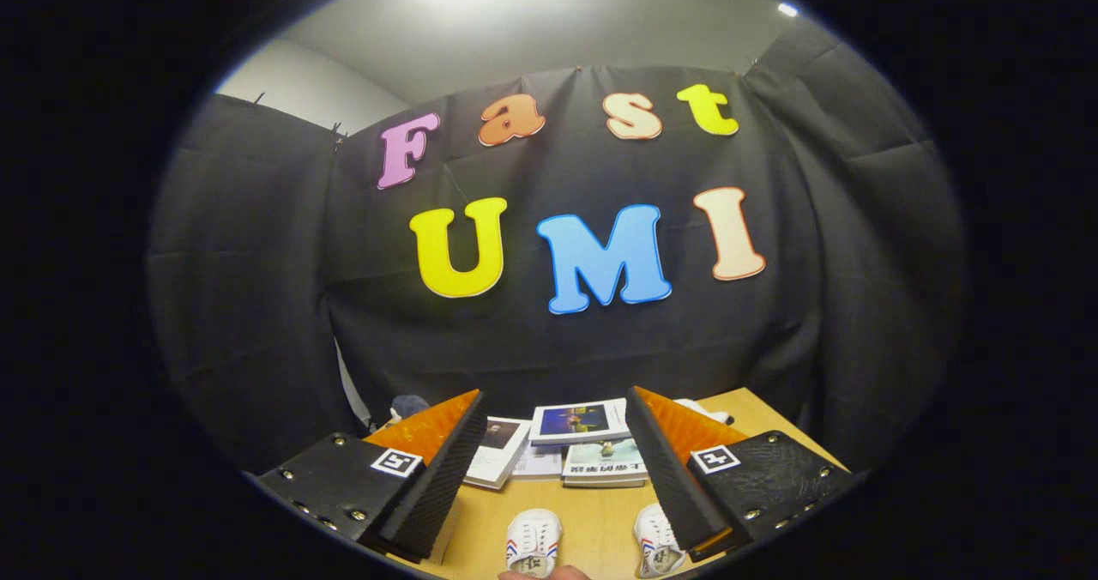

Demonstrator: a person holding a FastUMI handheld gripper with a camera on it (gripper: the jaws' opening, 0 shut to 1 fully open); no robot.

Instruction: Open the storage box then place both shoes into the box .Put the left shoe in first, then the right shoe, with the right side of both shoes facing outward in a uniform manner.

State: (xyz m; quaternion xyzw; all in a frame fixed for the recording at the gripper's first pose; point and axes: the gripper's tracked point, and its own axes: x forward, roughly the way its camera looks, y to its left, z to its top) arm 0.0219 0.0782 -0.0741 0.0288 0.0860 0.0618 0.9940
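The gripper (558,468) is held level above the wooden surface (600,520), aimed at the booth wall; its jaws are spread wide, nothing gripped. Two white shoes (533,544) (656,546) with red and blue stripes are seen between the jaws, toes forward. Several books (579,421) are stacked beyond.

No legible text — book (604,463) cover print, fingers' (682,468) square tags unreadable.
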